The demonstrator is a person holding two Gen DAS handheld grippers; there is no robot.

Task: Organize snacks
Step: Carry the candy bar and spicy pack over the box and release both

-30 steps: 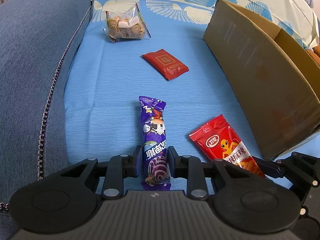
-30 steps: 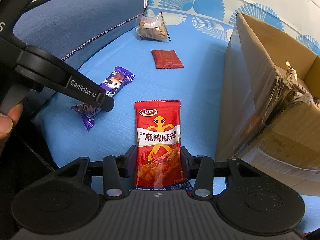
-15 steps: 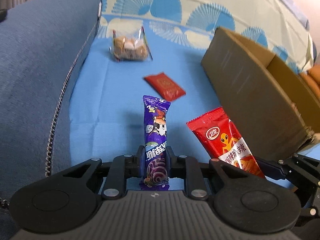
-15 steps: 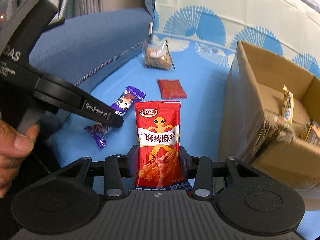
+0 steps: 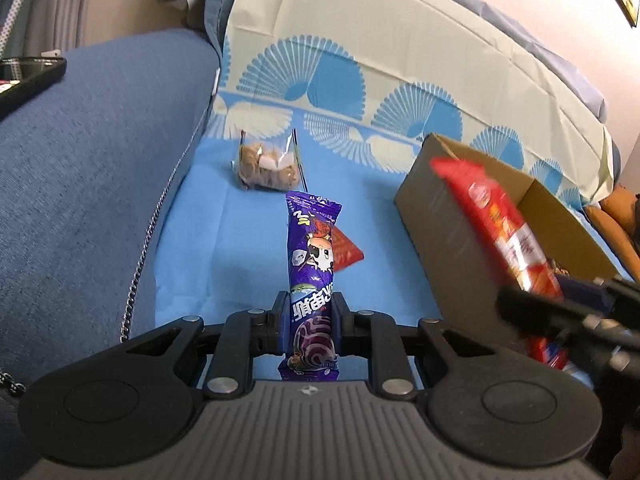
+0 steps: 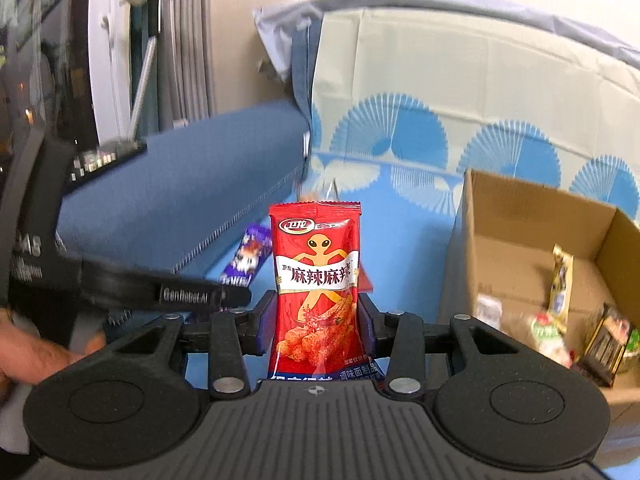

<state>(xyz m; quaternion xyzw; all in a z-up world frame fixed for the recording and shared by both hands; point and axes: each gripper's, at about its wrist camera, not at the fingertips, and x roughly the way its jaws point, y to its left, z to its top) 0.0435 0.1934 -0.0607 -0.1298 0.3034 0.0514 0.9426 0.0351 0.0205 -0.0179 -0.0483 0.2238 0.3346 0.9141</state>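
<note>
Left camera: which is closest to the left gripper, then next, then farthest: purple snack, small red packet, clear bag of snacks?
1. Purple snack, clamped in the left gripper.
2. Small red packet, just behind it, slightly right.
3. Clear bag of snacks, farthest back, left.

Left wrist view: a long purple foil snack packet (image 5: 311, 268) stands upright between the left gripper (image 5: 310, 320) pads, lifted off the pale blue cloth sheet (image 5: 224, 256). A clear plastic bag of brown snacks (image 5: 267, 164) lies on the sheet at 12 o'clock of the packet; a small flat red sachet (image 5: 348, 251) lies just behind it at 2 o'clock. An open brown cardboard box (image 5: 460, 236) sits at 3 o'clock.

Right wrist view: a red foil spicy-strip packet (image 6: 318, 284) stands in the right gripper (image 6: 318, 320); the box holds several packets at 3 o'clock.
</note>
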